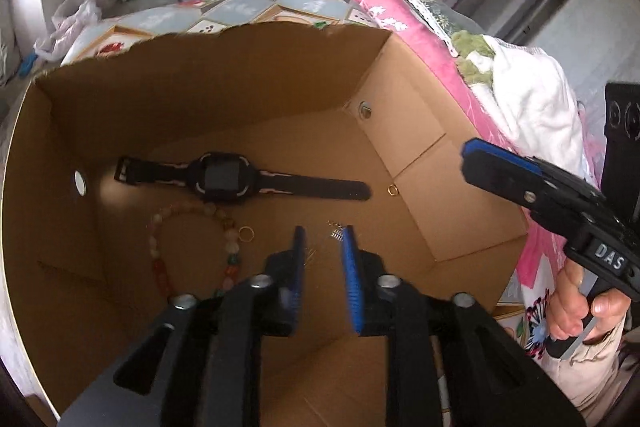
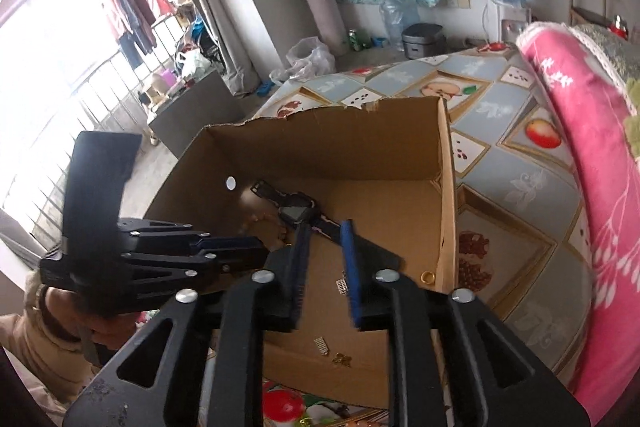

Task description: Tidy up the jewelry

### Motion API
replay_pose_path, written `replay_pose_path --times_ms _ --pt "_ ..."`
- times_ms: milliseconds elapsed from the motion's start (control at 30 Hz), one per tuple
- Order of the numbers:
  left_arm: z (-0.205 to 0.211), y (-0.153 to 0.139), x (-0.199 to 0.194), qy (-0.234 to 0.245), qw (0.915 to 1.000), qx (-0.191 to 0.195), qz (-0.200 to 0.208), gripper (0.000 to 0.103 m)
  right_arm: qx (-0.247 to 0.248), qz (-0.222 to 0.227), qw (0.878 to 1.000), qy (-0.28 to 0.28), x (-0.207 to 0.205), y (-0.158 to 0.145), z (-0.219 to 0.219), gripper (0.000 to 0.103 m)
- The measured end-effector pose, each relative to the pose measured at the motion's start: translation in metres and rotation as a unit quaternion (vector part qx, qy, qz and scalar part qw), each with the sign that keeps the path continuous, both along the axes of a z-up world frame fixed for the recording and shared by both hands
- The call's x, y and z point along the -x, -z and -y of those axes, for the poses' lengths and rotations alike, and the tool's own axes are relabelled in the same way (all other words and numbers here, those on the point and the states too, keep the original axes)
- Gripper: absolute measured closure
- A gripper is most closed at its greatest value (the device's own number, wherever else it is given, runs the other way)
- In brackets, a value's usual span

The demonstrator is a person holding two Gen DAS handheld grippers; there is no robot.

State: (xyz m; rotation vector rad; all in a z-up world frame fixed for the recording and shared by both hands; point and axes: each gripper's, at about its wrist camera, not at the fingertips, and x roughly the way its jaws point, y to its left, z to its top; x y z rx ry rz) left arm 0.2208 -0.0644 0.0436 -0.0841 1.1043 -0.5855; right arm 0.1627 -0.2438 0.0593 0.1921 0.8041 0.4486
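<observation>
The jewelry lies on the floor of an open cardboard box (image 1: pixel 248 99) that sits on a patterned bedspread (image 2: pixel 516 187).

1. The black watch (image 1: pixel 224 177) lies flat, strap extended, across the middle of the box floor toward the far wall.
2. The bead bracelet (image 1: pixel 192 247) lies in a loop near the left wall, on the near side of the watch. A small gold ring (image 1: pixel 247 233) rests just beside its beads.
3. A second gold ring (image 1: pixel 392 190) lies at the foot of the right wall, off the strap's tip.
4. A small silver earring (image 1: pixel 338 234) lies near the box centre.

Your left gripper (image 1: pixel 324 247) points down into the box with its jaws partly open. Nothing sits between them, and the earring shows just past the right fingertip.

Your right gripper (image 2: pixel 325 247) hangs above the box's near right corner, jaws parted by a narrow gap and holding nothing.

A pink quilt (image 2: pixel 580 147) is bunched beyond the box's right side.
</observation>
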Motion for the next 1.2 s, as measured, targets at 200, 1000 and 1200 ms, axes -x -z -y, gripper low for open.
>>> replay_pose_path --times_ms 200,1000,1200 --pt "-0.014 -0.019 0.017 -0.012 0.9989 0.022 0.039 0.066 -0.026 0.037 0.999 0.016 0.034 -0.020 0.022 0.077" --pt "-0.015 0.009 0.185 0.106 0.9836 -0.006 0.146 0.048 0.065 -0.046 0.996 0.026 0.127 0.088 0.006 0.077" --pt "0.017 0.046 0.180 0.131 0.9746 -0.044 0.176 0.048 0.118 -0.042 0.992 0.026 0.120 0.106 -0.005 0.089"
